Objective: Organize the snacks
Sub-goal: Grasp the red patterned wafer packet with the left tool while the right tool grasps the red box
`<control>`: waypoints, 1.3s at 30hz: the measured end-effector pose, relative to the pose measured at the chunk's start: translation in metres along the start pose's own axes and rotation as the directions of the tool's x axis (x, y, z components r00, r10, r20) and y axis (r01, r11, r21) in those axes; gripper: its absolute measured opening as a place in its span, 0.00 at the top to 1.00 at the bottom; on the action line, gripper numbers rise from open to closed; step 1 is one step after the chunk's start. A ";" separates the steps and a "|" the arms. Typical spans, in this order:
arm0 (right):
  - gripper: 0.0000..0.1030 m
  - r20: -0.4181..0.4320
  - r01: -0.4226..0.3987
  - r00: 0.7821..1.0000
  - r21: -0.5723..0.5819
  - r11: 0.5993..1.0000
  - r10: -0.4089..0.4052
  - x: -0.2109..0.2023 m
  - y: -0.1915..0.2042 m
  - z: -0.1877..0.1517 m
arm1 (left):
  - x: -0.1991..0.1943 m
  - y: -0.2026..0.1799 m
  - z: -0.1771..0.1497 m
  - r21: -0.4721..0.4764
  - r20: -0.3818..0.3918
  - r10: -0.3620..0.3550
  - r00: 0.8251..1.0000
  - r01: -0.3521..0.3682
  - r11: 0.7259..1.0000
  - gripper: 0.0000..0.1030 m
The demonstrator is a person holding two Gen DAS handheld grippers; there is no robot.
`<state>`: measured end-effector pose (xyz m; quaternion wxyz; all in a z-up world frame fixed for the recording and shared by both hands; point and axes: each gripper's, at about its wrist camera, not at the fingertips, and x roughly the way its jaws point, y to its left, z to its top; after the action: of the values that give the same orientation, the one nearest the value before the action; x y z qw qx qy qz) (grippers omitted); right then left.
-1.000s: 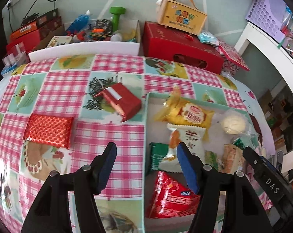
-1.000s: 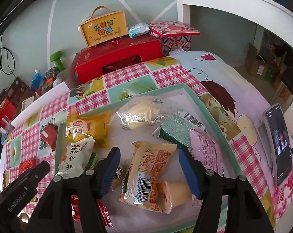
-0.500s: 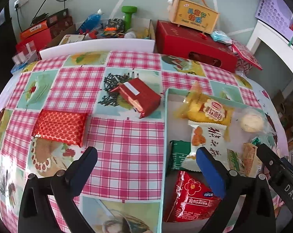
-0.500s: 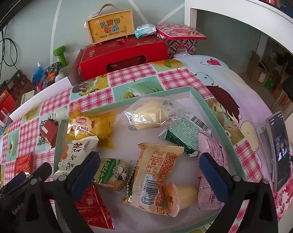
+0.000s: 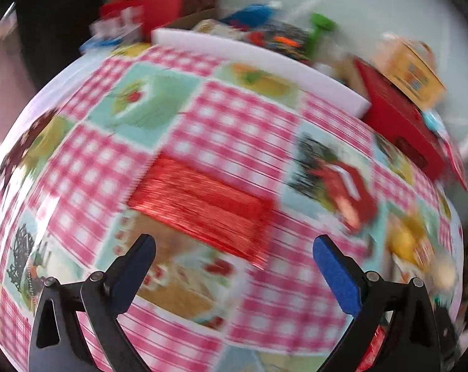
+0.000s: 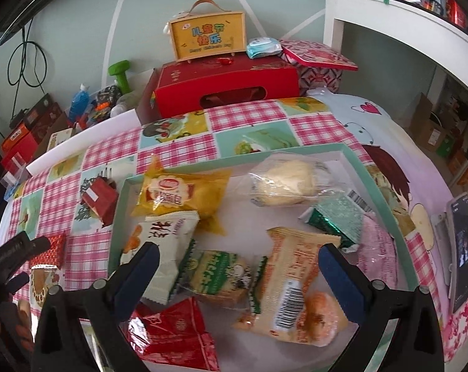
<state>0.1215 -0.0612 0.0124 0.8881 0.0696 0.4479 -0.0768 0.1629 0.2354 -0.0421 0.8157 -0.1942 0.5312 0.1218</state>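
left gripper point(image 5: 234, 255) jaws spread wide, nothing between them. left wrist view is heavily motion-blurred. it hangs over the checked tablecloth point(image 5: 234, 117), outside the tray, with the flat red foil packet point(image 5: 199, 207) just ahead of the blue pads point(image 5: 337, 274). whether the pads touch the packet, cannot tell. small red box point(image 5: 348, 186) lies right of the packet, between it and the tray.

right gripper point(image 6: 237, 271) jaws also wide open, empty, poised over the near end of the green-rimmed tray point(image 6: 373, 179).

using the tray as the landmark:
- inside, far left corner: yellow bread packet point(image 6: 178, 193)
- inside, far right: clear-wrapped bun point(image 6: 285, 183)
- inside, right side: green foil packet point(image 6: 339, 220), with a pink packet point(image 6: 378, 254) just nearer, against the right wall
- inside, left wall: white snack pack point(image 6: 162, 245), partly behind the right gripper's left finger
- inside, middle near: green-and-white wafer pack point(image 6: 218, 274), beside it a tan packet with barcode point(image 6: 291, 279)
- inside, near left corner: red packet point(image 6: 175, 331)
- outside, left of it: the small red box and, nearer the camera, the red foil packet, both on the cloth
- outside, right of it: a phone point(image 6: 461, 248) lying flat
- beyond its far edge: red gift box point(image 6: 227, 88) with a yellow carry case point(image 6: 207, 38) on top

left gripper's tip shows at the left edge of the right wrist view, beside the red foil packet.
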 end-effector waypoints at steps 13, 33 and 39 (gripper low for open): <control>0.00 -0.002 -0.012 1.000 -0.007 1.000 0.012 0.005 0.007 0.000 | 0.042 0.002 0.034 -0.043 -0.039 -0.102 0.994 0.100 0.994 0.02; 0.19 -0.164 -0.301 0.952 -0.350 0.887 0.259 0.060 0.154 0.078 | 0.061 -0.013 0.065 0.239 -0.043 0.088 0.995 -0.075 0.968 0.31; 0.27 -0.252 -0.284 0.950 -0.450 0.847 0.185 0.093 0.194 0.071 | 0.058 0.009 0.066 0.246 -0.045 0.083 0.996 -0.070 0.967 0.38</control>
<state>0.2707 0.1076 -0.0104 0.8305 -0.0911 0.5275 0.1536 0.2374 0.2722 -0.0729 0.8132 -0.0749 0.5714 0.0815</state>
